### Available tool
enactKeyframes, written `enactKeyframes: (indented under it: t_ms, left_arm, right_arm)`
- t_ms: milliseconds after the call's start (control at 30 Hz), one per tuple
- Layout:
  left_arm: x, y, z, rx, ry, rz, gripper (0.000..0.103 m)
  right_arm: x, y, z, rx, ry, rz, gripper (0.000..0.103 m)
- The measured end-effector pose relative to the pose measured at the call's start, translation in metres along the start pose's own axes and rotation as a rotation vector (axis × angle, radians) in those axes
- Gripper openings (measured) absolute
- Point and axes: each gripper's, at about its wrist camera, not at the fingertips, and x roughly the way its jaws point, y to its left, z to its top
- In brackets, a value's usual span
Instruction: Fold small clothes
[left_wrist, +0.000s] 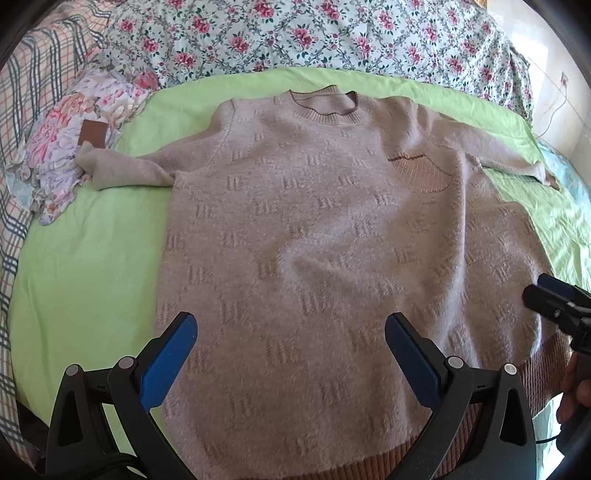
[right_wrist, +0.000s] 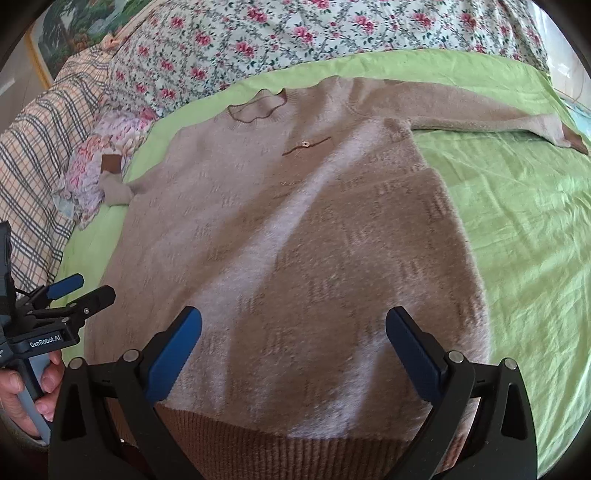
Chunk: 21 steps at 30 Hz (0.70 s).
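A beige knitted sweater (left_wrist: 314, 221) lies flat, front up, on a green sheet (left_wrist: 85, 266), collar far, ribbed hem near. It also shows in the right wrist view (right_wrist: 288, 240). Its left sleeve (left_wrist: 125, 168) is bent toward a floral cloth; its right sleeve (right_wrist: 480, 114) stretches out to the right. My left gripper (left_wrist: 290, 332) is open and empty above the sweater's lower left part; it also shows in the right wrist view (right_wrist: 79, 286). My right gripper (right_wrist: 293, 328) is open and empty above the lower right part near the hem; it also shows in the left wrist view (left_wrist: 543, 291).
A crumpled floral cloth (left_wrist: 74, 147) with a brown tag lies at the sheet's far left edge. A flowered duvet (left_wrist: 295, 33) runs along the back. A checked blanket (right_wrist: 40, 155) lies on the left. Bare green sheet (right_wrist: 524, 229) lies right of the sweater.
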Motion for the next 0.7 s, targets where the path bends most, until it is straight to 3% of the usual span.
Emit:
enactKeyframes:
  t_ms: [300, 567, 700]
  left_arm:
    - [0.024, 0.004, 0.036, -0.025, 0.002, 0.004, 0.102]
    - [0.047, 0.007, 0.065, -0.061, 0.015, 0.015, 0.102]
    - [0.063, 0.003, 0.070, -0.059, 0.040, 0.018, 0.102]
  right_arm:
    - [-0.012, -0.091, 0.040, 0.126, -0.078, -0.068, 0.099]
    - [-0.027, -0.235, 0.101, 0.379, -0.205, -0.193, 0.076]
    - [-0.032, -0.314, 0.132, 0.527, -0.283, -0.274, 0.059]
